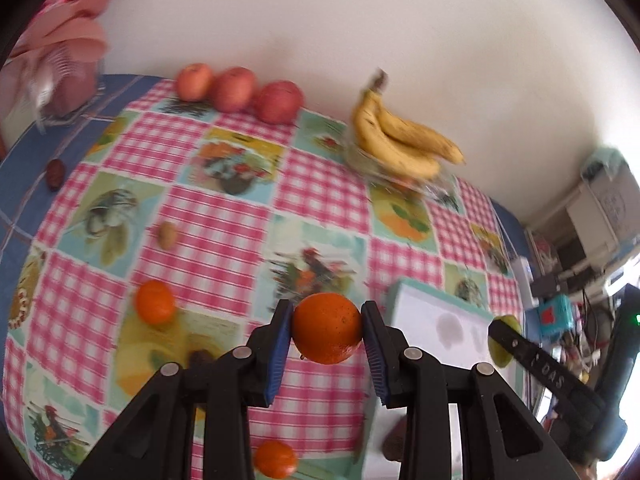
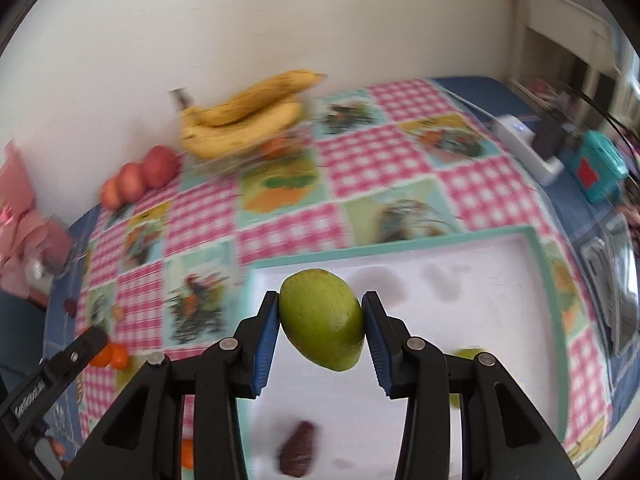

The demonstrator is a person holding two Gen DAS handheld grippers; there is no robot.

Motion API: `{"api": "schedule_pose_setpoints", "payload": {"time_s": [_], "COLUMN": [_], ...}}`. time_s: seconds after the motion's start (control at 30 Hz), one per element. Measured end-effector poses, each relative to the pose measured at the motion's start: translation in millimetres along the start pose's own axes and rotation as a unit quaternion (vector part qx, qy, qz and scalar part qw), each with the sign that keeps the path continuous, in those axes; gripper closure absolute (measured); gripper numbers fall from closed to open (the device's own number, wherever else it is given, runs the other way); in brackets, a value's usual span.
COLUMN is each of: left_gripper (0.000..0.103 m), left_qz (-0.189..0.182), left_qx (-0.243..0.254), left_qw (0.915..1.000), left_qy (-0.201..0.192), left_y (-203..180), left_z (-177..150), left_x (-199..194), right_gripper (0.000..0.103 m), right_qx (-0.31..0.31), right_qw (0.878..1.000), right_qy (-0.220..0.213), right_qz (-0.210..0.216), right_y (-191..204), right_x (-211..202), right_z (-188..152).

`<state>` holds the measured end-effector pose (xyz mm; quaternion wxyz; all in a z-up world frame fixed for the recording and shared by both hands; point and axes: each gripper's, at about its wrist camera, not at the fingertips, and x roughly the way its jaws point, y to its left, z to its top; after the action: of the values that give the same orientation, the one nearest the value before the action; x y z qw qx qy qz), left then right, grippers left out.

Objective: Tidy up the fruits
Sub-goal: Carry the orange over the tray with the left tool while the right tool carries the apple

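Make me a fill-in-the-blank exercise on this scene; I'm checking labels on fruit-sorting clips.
1. The left gripper is shut on a round ____ fruit.
2. The right gripper holds an oval green fruit above the white, teal-rimmed ____.
3. The yellow banana bunch rests in a clear glass ____.
4. The red apples lined up by the wall number ____.

Missing words: orange; tray; bowl; three

Tray (image 2: 558, 280): middle bare and open from above; a dark fruit (image 2: 298, 454) near its front edge. Tablecloth (image 1: 224, 240) centre: free. Back edge blocked by apples (image 1: 236, 90) and bananas (image 1: 400, 140); loose oranges (image 1: 154, 302) near front.
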<state>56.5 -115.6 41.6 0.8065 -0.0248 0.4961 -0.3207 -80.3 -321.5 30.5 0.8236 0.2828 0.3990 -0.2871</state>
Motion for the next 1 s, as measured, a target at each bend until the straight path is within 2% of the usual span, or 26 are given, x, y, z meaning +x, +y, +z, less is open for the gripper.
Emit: {"api": "schedule_pose_setpoints", "payload": {"time_s": [0.13,0.23,0.43,0.67,0.83,1.0], "left_gripper": [0.066,0.066,0.066,0.066,0.066,0.066], "left_qz": [-0.016,-0.026,-0.030,-0.026,-0.031,-0.020], "left_qx": [0.039,0.070,0.121,0.149,0.125,0.127], "left_qw": [0.9990,0.9968,0.9909,0.9868,0.9894,0.9888], "left_qy": [0.018,0.030,0.050,0.057,0.067,0.075], "left_y": [-34,-59,-97,-107,-97,-96], "left_z": [-8,-15,-30,-38,-34,-35], "left_x": [17,30,57,93,110,125], "right_gripper": [0.060,0.060,0.060,0.060,0.060,0.060], "right_qx": [0.038,0.060,0.081,0.089,0.091,0.096], "right_qw": [0.999,0.997,0.995,0.995,0.994,0.994], "right_qy": [0.001,-0.002,-0.004,0.005,0.019,0.033], "right_qz": [-0.037,-0.045,-0.052,-0.047,-0.050,-0.050], "right_y": [-41,-65,-88,-97,-102,-107], "right_x": [0,-3,-4,4,17,32], "right_z": [2,4,5,4,2,1]}}
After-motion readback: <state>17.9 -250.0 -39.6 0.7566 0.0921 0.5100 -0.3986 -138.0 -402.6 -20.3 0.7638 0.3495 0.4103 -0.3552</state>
